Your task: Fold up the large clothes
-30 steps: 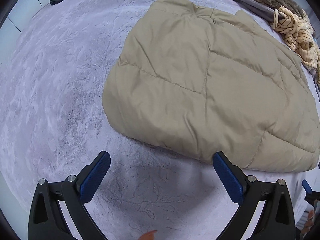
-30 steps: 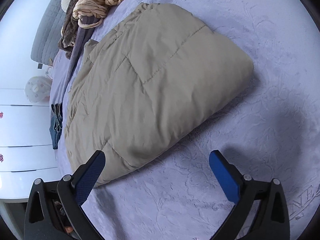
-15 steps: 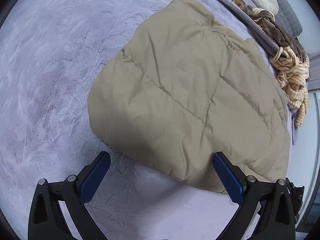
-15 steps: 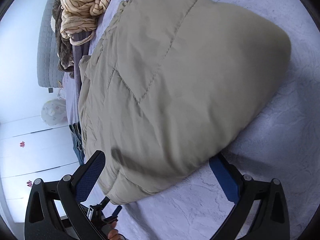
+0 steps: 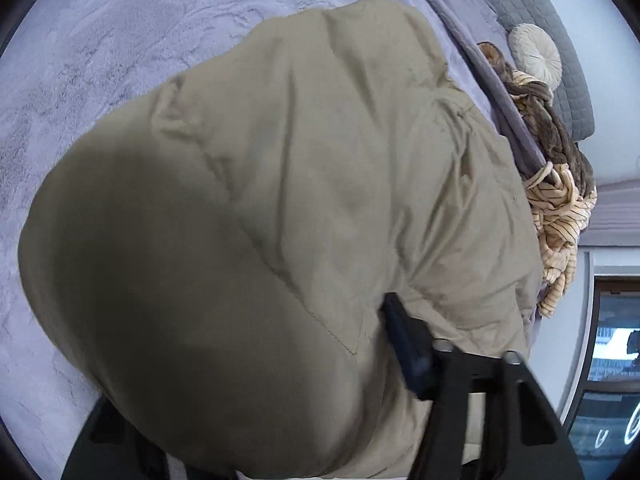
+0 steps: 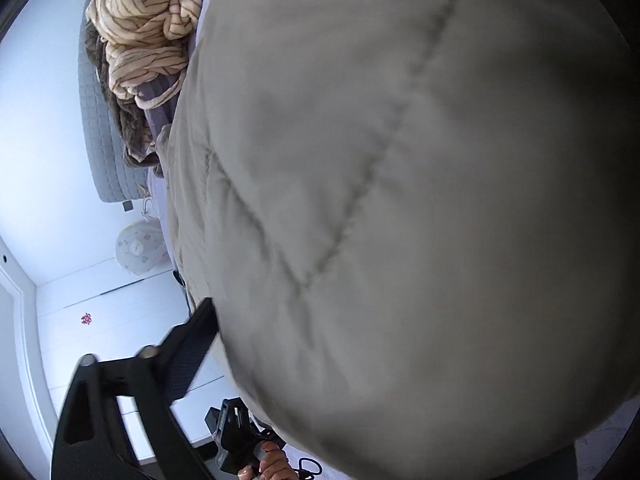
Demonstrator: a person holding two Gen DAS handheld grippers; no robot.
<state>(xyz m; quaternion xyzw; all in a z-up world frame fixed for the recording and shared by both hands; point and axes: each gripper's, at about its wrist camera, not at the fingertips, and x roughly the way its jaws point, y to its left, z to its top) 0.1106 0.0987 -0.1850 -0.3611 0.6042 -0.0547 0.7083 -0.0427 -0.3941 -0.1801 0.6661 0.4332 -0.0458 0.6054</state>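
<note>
A puffy beige quilted jacket (image 5: 300, 200) lies folded on the lavender bedspread (image 5: 120, 32). It fills most of both wrist views (image 6: 400, 180). My left gripper (image 5: 256, 360) is closing on the jacket's near edge. Its right pad (image 5: 404, 348) digs into the fabric, and its left finger is hidden under the bulge. My right gripper (image 6: 360, 340) is also closing with the jacket between its jaws. Its left finger (image 6: 192, 356) lies against the jacket's edge, and its other finger is covered by the cloth.
A cream striped garment (image 5: 560, 216) and a brown fuzzy one (image 5: 552, 132) are piled by the grey headboard (image 5: 552, 32), near a round cushion (image 5: 536, 50). White cupboards (image 6: 100, 320) stand beside the bed. A person's hand (image 6: 276, 464) holds the other gripper below the jacket.
Both grippers dropped and rolled onto the jacket's near edge. Their jaws, wide open before, have narrowed around the fabric, which now bulges over them.
</note>
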